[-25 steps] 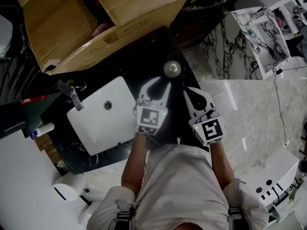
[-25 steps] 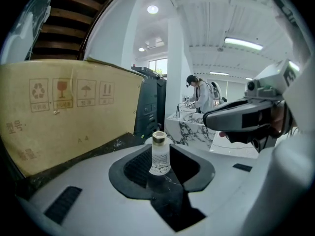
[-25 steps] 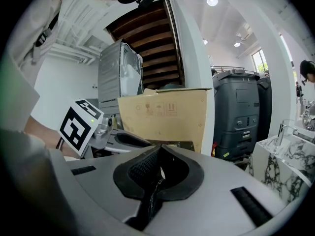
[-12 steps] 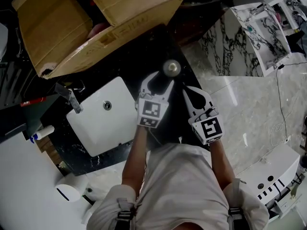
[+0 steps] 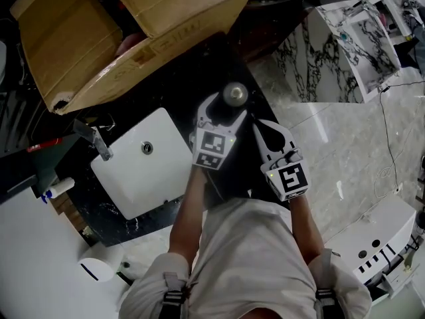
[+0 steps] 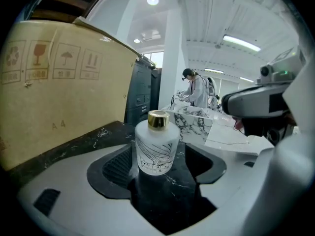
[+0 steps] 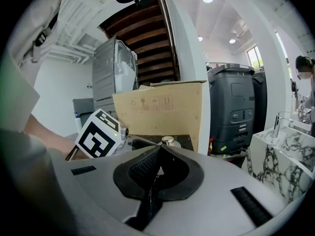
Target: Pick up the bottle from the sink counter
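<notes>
A small white bottle (image 5: 235, 94) with a gold cap stands upright on the black counter (image 5: 179, 85), to the right of the sink. My left gripper (image 5: 226, 107) reaches it, its jaws opening with the bottle (image 6: 156, 149) between them. In the left gripper view a gap shows on each side, so the pads do not press on the glass. My right gripper (image 5: 267, 130) hangs just right of the left one, shut with nothing in it. In the right gripper view the tips (image 7: 158, 149) meet and the gold cap (image 7: 168, 141) shows beyond them.
An open cardboard box (image 5: 119, 38) fills the counter behind the bottle. The white sink (image 5: 143, 161) and its faucet (image 5: 93, 138) lie to the left. A marble-patterned block (image 5: 345, 45) stands on the pale floor at right. A dark bin (image 7: 236, 112) stands beyond the box.
My left gripper has slid forward to the bottle and its jaws have spread, so the bottle now stands between them. The right gripper has stayed where it was.
</notes>
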A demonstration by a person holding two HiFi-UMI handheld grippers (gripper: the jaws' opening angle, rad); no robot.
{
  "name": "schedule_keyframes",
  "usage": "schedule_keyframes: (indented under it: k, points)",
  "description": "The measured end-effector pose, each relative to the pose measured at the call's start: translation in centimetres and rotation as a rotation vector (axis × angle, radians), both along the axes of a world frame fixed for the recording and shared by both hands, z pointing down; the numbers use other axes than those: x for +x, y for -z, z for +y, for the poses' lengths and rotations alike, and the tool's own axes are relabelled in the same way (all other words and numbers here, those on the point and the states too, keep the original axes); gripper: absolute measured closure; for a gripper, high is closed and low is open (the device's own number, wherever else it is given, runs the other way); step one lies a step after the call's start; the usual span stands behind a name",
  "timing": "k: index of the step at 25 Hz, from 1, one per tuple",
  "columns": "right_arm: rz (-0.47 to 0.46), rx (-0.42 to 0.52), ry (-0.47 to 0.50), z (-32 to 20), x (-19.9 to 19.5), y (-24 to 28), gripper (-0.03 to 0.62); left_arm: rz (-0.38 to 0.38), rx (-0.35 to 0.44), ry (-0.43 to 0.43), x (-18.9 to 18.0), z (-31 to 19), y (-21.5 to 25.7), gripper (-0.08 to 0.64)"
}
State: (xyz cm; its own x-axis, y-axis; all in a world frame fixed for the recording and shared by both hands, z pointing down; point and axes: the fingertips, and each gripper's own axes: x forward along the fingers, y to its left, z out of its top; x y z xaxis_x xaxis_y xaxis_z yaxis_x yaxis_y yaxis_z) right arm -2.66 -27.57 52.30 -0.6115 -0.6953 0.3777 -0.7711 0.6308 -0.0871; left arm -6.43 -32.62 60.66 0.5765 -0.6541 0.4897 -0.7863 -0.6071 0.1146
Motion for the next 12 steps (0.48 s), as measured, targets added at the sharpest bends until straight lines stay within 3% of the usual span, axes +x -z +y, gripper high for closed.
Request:
schedule_keyframes:
  k: [12]
  points:
    - [0.004, -0.005, -0.022, 0.3, 1.1, -0.1, 0.597, -0.031, 0.004, -0.014, 1.2, -1.6, -0.7, 0.23]
